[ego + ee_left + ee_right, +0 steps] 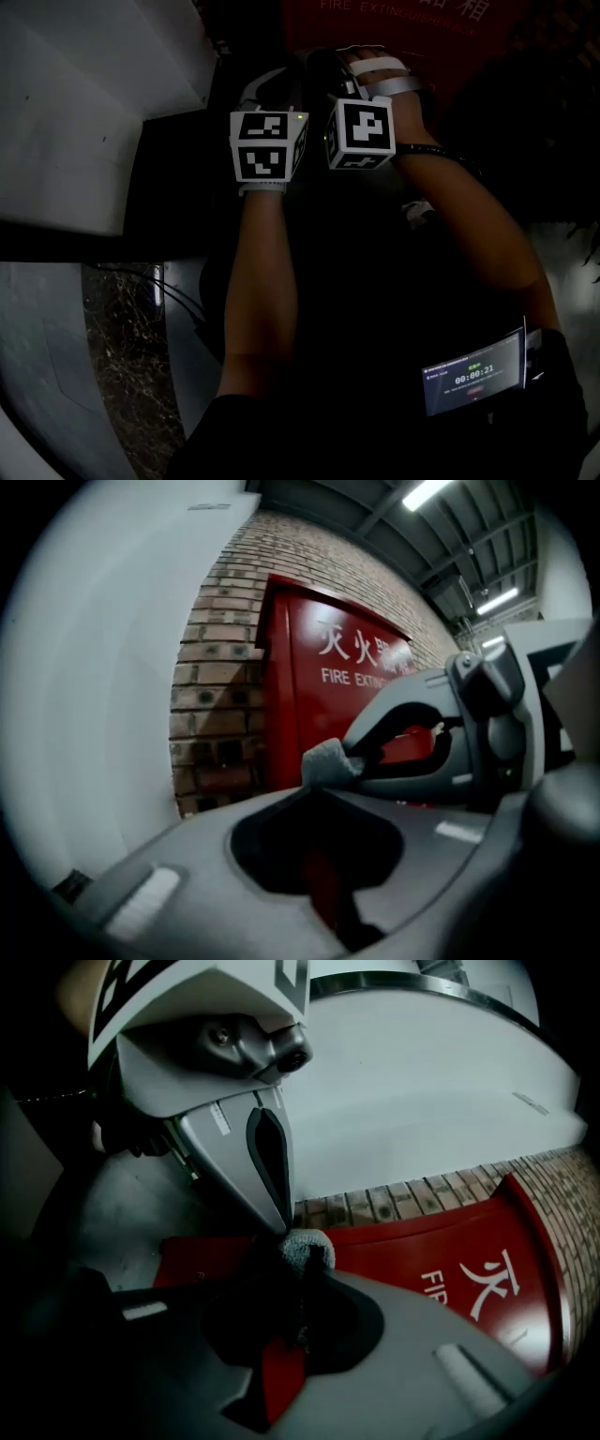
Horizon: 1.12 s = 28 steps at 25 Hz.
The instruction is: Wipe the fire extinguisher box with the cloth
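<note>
Cloth (328, 761) in left tongs (320, 783), right tongs (305, 1267)

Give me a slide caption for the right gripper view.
Facing the red fire extinguisher box, the right gripper and left gripper both pinch one small grey cloth.

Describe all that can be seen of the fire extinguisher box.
The box is red and looks like painted metal, smooth and a little glossy. Its front carries large white Chinese characters and, under them, white print that begins "FIRE EXTIN". A raised red edge runs up its left side. It stands upright against a brick wall. A small grey cloth is held in front of it; whether the cloth touches the box cannot be told.
</note>
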Each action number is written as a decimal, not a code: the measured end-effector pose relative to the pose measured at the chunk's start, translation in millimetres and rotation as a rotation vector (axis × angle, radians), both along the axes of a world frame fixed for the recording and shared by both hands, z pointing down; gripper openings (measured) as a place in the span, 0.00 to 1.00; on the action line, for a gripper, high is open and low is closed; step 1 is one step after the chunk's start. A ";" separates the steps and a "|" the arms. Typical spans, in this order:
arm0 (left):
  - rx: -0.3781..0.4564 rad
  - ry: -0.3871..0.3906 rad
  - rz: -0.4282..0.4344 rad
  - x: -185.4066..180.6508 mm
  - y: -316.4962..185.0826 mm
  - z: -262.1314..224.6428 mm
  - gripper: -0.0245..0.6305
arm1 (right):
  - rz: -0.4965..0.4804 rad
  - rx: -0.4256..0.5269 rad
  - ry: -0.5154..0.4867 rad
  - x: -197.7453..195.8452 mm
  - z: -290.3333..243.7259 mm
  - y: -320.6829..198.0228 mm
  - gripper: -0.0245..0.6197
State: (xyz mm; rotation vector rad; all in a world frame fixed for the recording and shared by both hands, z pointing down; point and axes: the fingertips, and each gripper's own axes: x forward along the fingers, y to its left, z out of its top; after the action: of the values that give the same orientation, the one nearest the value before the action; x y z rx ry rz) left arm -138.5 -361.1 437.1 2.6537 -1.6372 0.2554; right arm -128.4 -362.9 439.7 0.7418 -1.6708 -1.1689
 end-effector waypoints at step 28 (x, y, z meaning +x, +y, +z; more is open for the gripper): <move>0.043 -0.016 0.049 76.4 -14.7 2.8 0.04 | 0.041 0.032 -0.032 67.4 -0.2 -9.8 0.09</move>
State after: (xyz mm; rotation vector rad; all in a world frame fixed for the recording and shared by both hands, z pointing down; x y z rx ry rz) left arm -62.2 -375.8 439.9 2.7333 -1.6017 0.2458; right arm -61.0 -372.8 439.5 0.8152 -1.6589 -1.1635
